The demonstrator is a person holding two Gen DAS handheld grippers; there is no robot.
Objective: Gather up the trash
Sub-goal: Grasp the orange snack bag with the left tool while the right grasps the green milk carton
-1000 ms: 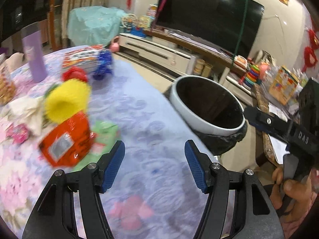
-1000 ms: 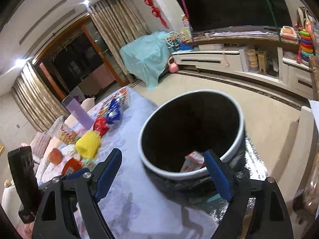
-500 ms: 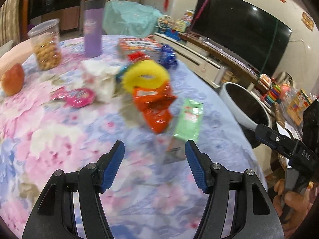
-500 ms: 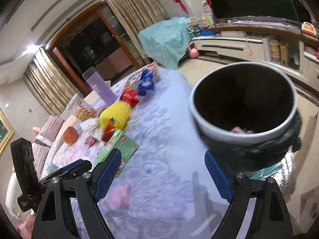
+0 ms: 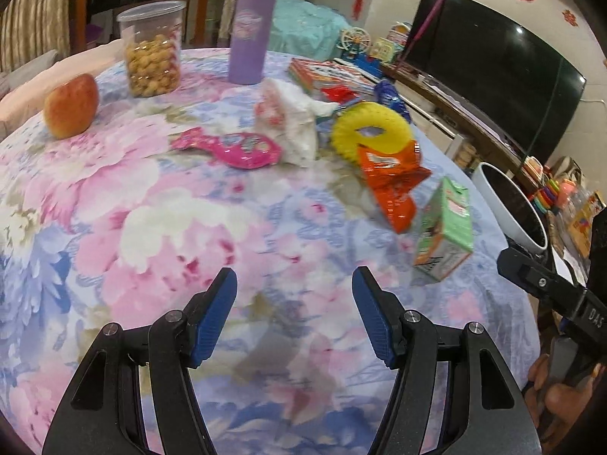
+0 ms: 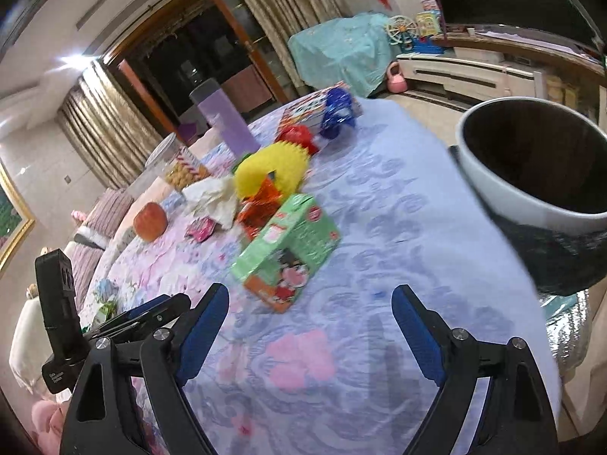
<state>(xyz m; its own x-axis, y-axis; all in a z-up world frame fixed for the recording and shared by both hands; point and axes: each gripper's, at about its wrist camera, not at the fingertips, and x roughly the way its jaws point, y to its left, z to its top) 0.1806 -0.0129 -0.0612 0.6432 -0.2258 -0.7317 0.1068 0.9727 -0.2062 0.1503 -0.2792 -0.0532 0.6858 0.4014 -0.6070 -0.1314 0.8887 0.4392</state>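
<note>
My left tongs (image 5: pixel 294 313) and right tongs (image 6: pixel 310 331) were empty, gaping; I should straddle the green carton (image 6: pixel 288 248) at eleven o'clock.

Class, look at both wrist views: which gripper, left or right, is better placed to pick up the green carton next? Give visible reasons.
Probably the right gripper. The green carton lies just beyond its open, empty fingers, nearly centred. From the left gripper, also open and empty, the carton sits well off to the right.

The left gripper (image 5: pixel 294 313) hangs with jaws apart and nothing between them over the floral tablecloth (image 5: pixel 151 208). Beyond it lie a green carton (image 5: pixel 445 229), an orange wrapper (image 5: pixel 394 182) and a pink wrapper (image 5: pixel 235 148).
</note>
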